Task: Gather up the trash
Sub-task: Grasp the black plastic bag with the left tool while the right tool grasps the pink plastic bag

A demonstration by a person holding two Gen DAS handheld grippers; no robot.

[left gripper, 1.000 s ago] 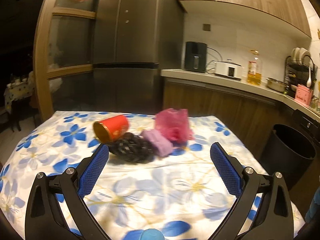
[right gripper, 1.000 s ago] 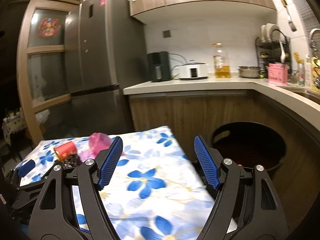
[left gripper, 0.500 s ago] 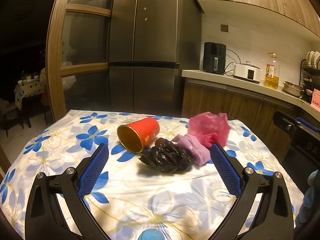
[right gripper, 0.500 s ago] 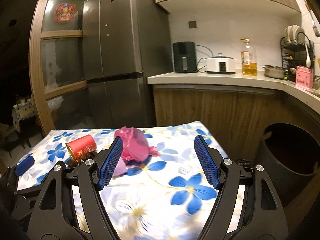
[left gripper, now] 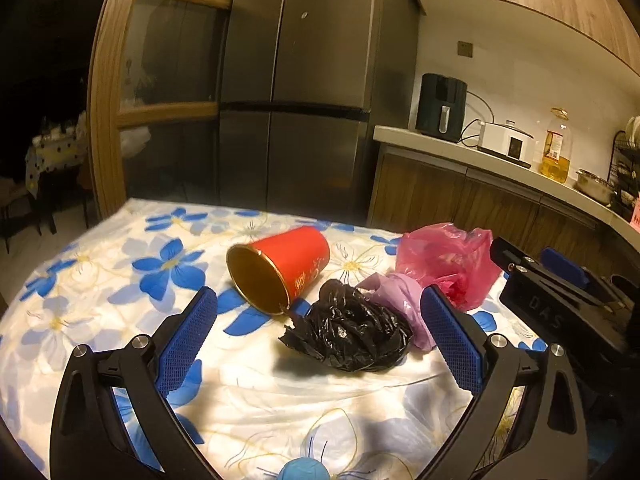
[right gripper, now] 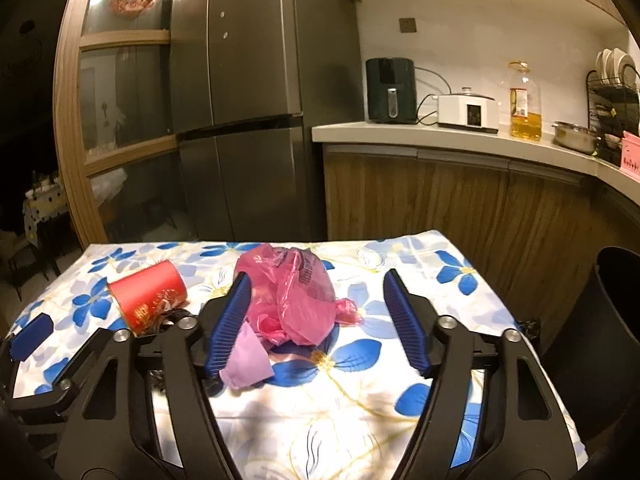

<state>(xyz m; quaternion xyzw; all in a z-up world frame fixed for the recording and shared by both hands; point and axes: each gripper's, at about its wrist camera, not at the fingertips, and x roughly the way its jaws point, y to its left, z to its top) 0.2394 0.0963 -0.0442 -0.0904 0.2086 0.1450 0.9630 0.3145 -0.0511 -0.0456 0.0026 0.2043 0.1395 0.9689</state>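
Trash lies in a cluster on the flowered tablecloth (left gripper: 100, 280). A red cup (left gripper: 280, 268) (right gripper: 148, 296) rests on its side, mouth toward me. Beside it sit a crumpled black bag (left gripper: 348, 332), a lilac wad (left gripper: 400, 296) (right gripper: 246, 356) and a pink plastic bag (left gripper: 448, 264) (right gripper: 292, 296). My left gripper (left gripper: 320, 340) is open, with the black bag just beyond its tips. My right gripper (right gripper: 316, 320) has its jaws closing; the pink bag lies between and just beyond the tips, untouched. The right gripper's body also shows at the right of the left wrist view.
A black trash bin (right gripper: 600, 340) stands on the floor right of the table. Behind the table are a tall fridge (right gripper: 240, 100) and a wooden counter (right gripper: 460, 136) with an air fryer, a cooker and an oil bottle. A glass door frame (left gripper: 120, 100) stands at left.
Both grippers have swung left and come nearer the trash, which now looks larger and more central. The right gripper's jaws have narrowed; the bin has slid to the right edge.
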